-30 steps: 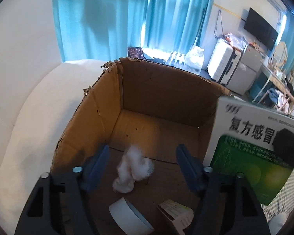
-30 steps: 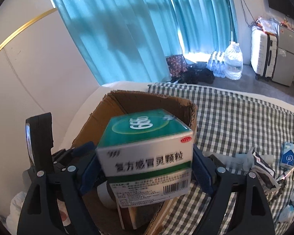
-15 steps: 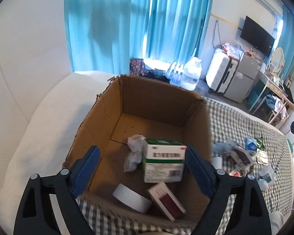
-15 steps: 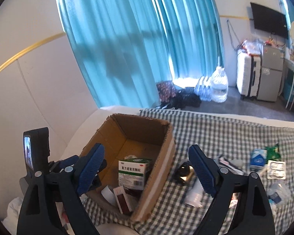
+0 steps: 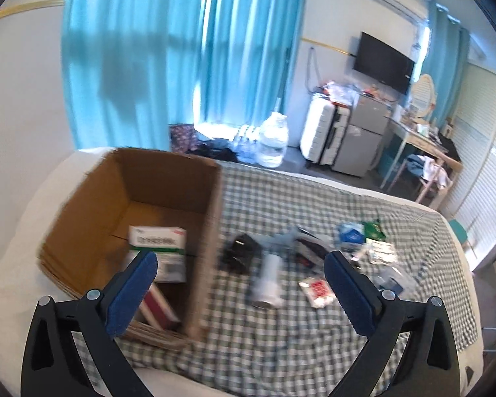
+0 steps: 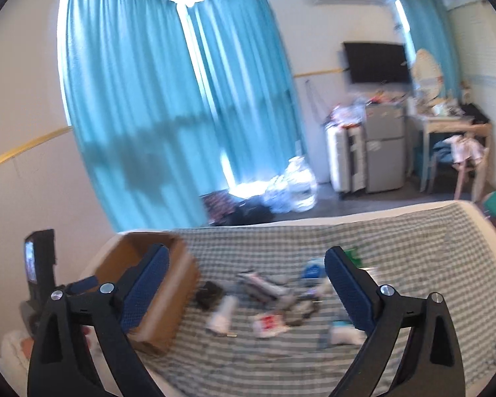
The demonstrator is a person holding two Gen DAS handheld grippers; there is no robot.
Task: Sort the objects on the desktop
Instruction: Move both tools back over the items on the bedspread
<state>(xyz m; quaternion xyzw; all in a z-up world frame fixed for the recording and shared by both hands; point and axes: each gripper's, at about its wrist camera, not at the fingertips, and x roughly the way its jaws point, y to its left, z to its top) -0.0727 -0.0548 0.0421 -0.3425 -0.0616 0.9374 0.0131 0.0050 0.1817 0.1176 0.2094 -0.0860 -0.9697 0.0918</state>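
Observation:
An open cardboard box [image 5: 168,178] [image 6: 168,284] stands on the checked cloth [image 5: 281,205] at the left. Inside it lie a green and white medicine box [image 5: 157,241] and a dark red packet [image 5: 157,309]. To its right lie several small things: a black object [image 5: 239,251], a white cylinder [image 5: 268,281] [image 6: 223,311], a red and white sachet [image 5: 317,291] [image 6: 269,324], blue and green packets [image 5: 350,233]. My left gripper [image 5: 239,291] and right gripper [image 6: 244,292] hang above the cloth, jaws still opening, nothing between them.
The cloth covers a white mattress [image 5: 13,231] that ends at the right [image 5: 459,264]. Beyond its far edge are blue curtains [image 5: 168,59], water bottles [image 5: 274,142], a white suitcase [image 5: 320,135], a grey fridge [image 5: 363,142] and a desk [image 5: 423,145]. The left gripper's body [image 6: 39,264] shows at the left of the right wrist view.
The right gripper let the medicine box drop into the cardboard box. Both grippers pulled back and up from the box, swung right towards the scattered things and opened wider.

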